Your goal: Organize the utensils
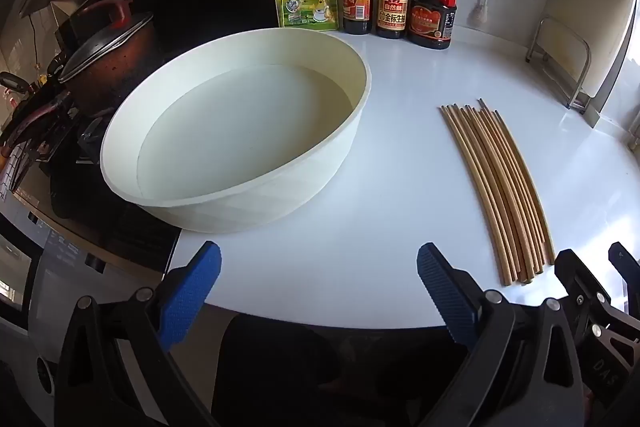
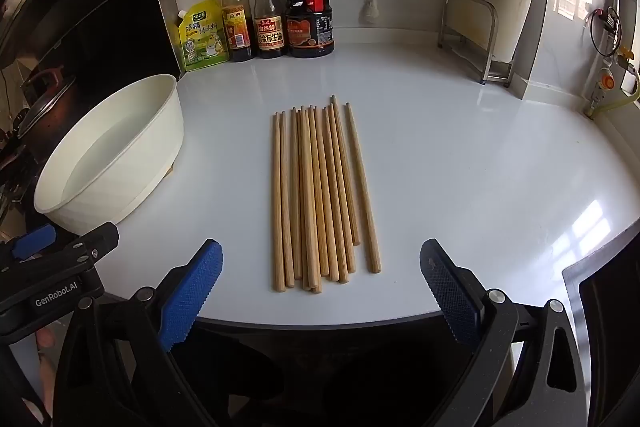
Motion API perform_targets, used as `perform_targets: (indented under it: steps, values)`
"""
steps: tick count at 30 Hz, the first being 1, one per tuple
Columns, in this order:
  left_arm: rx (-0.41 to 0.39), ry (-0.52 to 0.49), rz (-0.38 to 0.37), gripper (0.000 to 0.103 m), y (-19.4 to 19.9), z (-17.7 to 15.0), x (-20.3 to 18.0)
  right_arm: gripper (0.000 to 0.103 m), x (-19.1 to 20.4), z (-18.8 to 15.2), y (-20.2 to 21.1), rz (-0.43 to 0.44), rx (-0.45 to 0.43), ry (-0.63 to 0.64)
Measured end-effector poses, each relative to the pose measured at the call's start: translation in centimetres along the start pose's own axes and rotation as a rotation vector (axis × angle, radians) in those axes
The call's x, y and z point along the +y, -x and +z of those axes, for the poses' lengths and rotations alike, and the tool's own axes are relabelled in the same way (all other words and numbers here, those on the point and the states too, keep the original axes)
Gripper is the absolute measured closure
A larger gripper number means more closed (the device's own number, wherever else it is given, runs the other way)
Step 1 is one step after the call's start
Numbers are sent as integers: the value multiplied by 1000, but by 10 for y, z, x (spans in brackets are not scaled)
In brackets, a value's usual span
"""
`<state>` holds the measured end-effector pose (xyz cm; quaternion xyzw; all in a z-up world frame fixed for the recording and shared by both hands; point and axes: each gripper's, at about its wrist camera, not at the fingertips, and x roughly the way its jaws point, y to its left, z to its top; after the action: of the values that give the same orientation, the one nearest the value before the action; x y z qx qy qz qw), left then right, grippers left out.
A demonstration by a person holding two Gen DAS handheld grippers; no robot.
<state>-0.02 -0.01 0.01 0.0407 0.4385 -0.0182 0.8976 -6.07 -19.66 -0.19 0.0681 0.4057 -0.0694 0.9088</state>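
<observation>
Several wooden chopsticks [image 2: 320, 195] lie side by side on the white counter, straight ahead of my right gripper [image 2: 320, 291], which is open and empty just short of their near ends. In the left wrist view the chopsticks [image 1: 500, 187] lie to the right. A large white round basin [image 1: 240, 131] holding clear water stands ahead of my left gripper [image 1: 318, 291], which is open and empty near the counter's front edge. The basin also shows at the left of the right wrist view [image 2: 112, 163].
Three sauce bottles [image 2: 276, 11] and a yellow seasoning pouch [image 2: 200, 35] stand at the back wall. A metal rack [image 2: 476, 39] stands at the back right. A lidded pot [image 1: 104, 59] sits on the stove left of the basin.
</observation>
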Motion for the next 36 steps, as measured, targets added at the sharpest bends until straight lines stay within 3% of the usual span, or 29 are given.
perform_targets:
  steps: [36]
  values:
    - [6,1,-7,6,-1,-2,-8,8,-3,1,2,0,-8,-7]
